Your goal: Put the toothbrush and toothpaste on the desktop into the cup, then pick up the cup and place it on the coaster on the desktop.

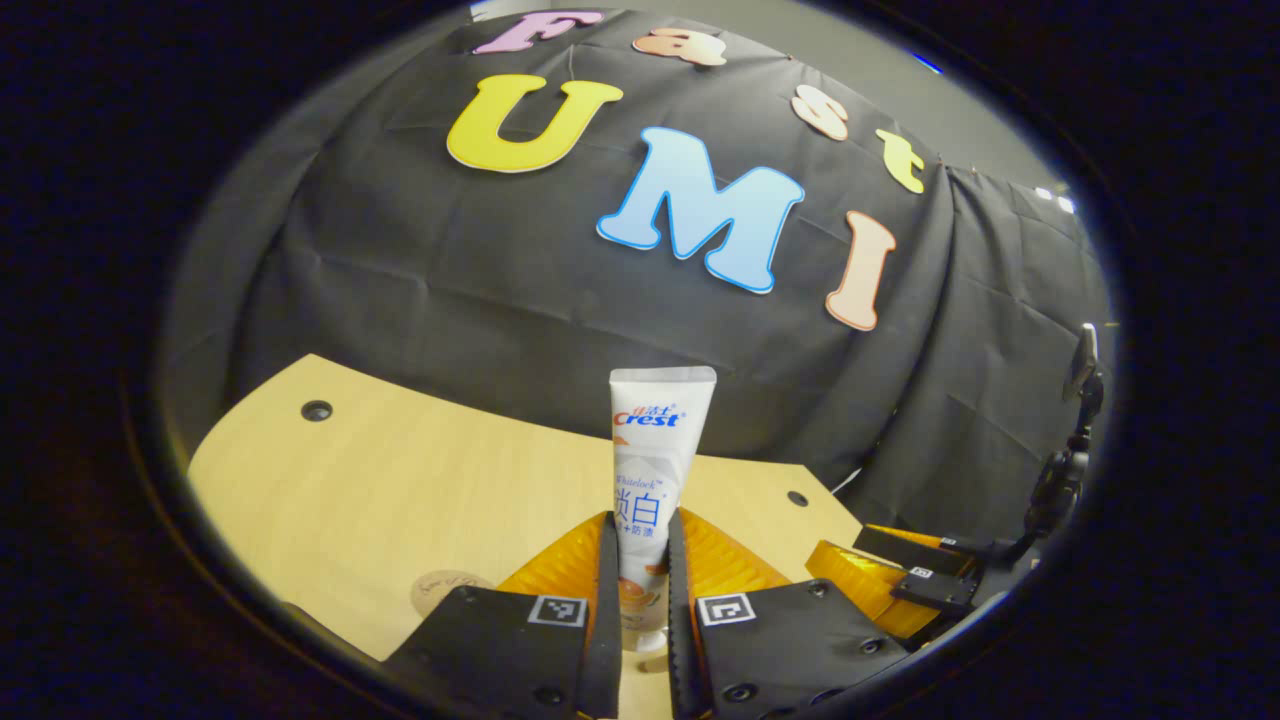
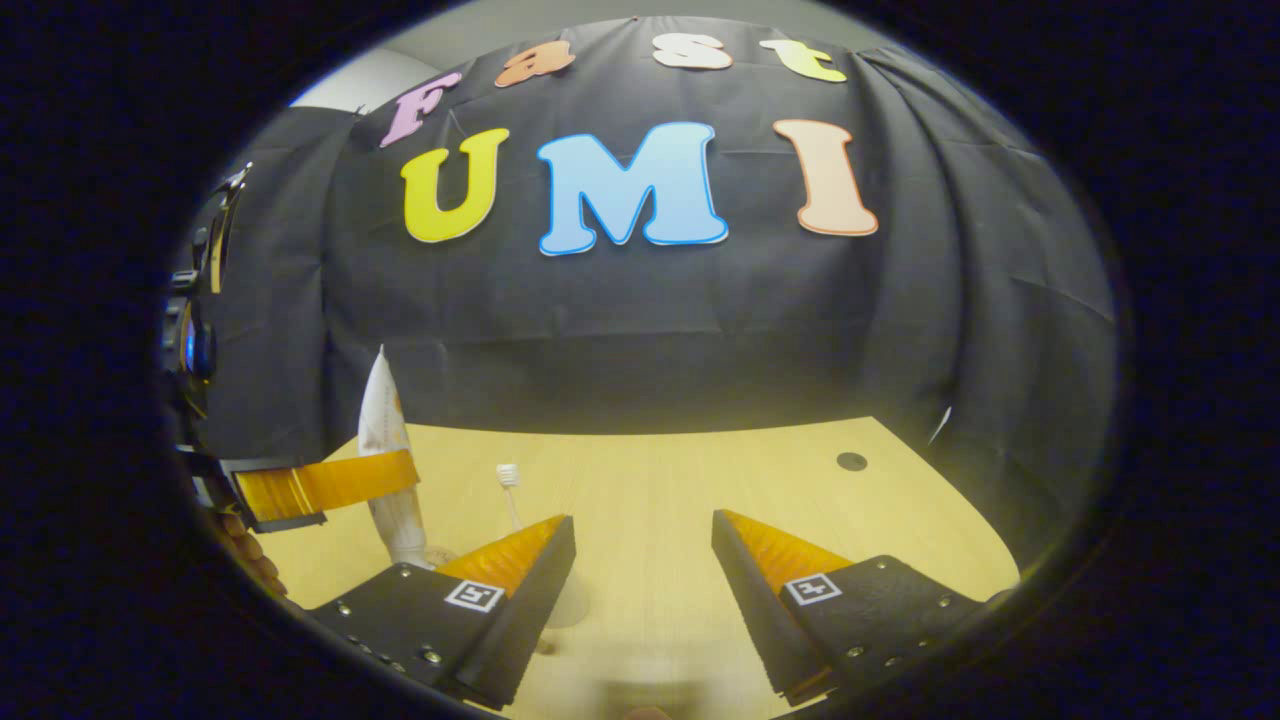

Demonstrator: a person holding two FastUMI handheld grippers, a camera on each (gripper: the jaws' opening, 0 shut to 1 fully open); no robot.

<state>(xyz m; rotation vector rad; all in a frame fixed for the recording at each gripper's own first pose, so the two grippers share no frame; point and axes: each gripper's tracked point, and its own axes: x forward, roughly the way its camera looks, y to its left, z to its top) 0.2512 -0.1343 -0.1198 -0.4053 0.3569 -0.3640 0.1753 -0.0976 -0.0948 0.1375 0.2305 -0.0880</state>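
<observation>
The left gripper [image 1: 640, 560] pinches the toothpaste [image 1: 655, 470] between its two fingers and holds it standing straight up, cap end down. The white tube says "Crest" in red and blue, with "Whitelock" in small letters under it. The right gripper [image 2: 640, 560] has its fingers spread wide with nothing between them. In the right gripper view, the toothbrush [image 2: 511, 492] stands up with its bristle head on top, just beside the tube. Under it all is the wooden table [image 2: 700, 480]. A round coaster [image 1: 440, 592] lies near the left gripper.
</observation>
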